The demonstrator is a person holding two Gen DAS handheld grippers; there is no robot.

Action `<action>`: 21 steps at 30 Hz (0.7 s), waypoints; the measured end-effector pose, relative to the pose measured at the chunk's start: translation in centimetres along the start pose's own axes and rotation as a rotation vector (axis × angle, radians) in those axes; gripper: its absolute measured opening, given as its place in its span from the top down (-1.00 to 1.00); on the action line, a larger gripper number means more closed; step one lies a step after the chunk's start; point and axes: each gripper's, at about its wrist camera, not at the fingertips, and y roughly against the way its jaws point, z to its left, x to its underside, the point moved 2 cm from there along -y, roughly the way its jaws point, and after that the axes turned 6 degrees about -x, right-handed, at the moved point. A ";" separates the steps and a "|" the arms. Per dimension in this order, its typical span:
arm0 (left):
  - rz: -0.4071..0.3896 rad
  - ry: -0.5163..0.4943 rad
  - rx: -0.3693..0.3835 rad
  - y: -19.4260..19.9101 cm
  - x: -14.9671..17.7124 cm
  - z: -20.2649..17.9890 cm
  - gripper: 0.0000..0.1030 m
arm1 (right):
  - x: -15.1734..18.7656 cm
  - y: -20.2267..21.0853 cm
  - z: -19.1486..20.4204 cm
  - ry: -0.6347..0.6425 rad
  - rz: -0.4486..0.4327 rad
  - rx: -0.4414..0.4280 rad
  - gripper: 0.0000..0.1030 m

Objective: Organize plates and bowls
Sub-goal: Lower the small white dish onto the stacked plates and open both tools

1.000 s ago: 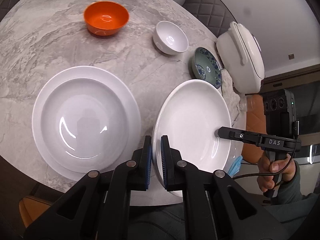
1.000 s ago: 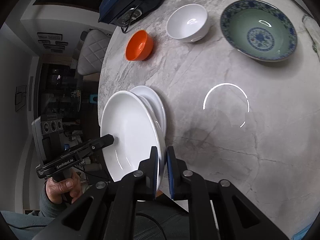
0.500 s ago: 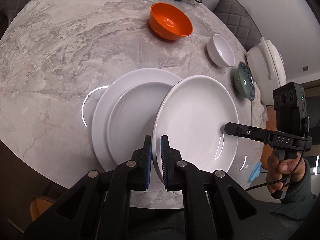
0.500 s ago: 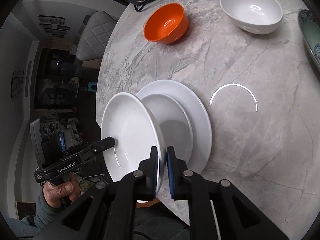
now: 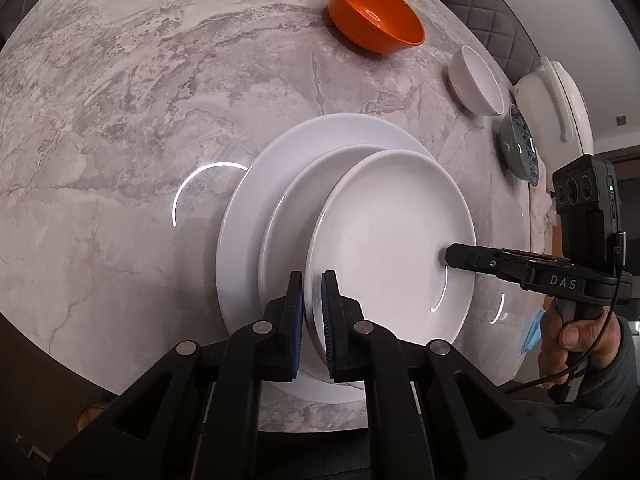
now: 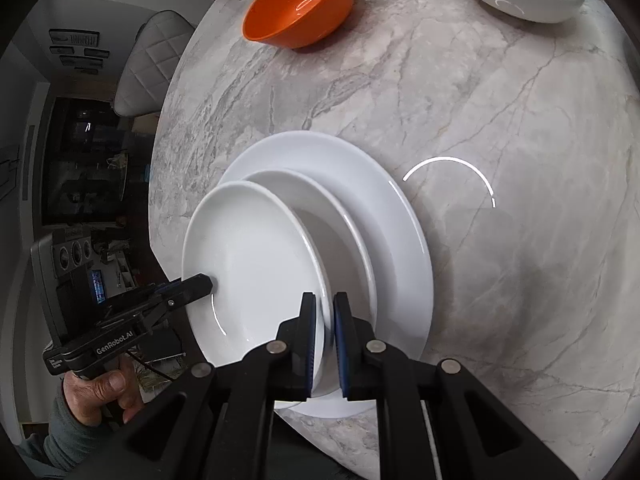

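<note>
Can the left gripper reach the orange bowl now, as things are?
Probably not yet. The left gripper is shut on the held white plate, together with the right gripper. The table between it and the orange bowl looks free, but the plate must be released first.

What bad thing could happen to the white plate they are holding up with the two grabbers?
Each gripper pinches only the thin rim of the held plate, the left gripper at one edge and the right gripper at the opposite one. If either loosens, the plate could slip and clatter onto the stacked plates below and chip. The stack sits near the table edge, so a hard landing might nudge it toward the drop.
</note>
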 end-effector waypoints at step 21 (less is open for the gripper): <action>0.000 -0.032 0.009 -1.1 -0.1 -0.4 0.33 | 0.8 -1.0 1.1 0.073 -0.058 0.136 0.52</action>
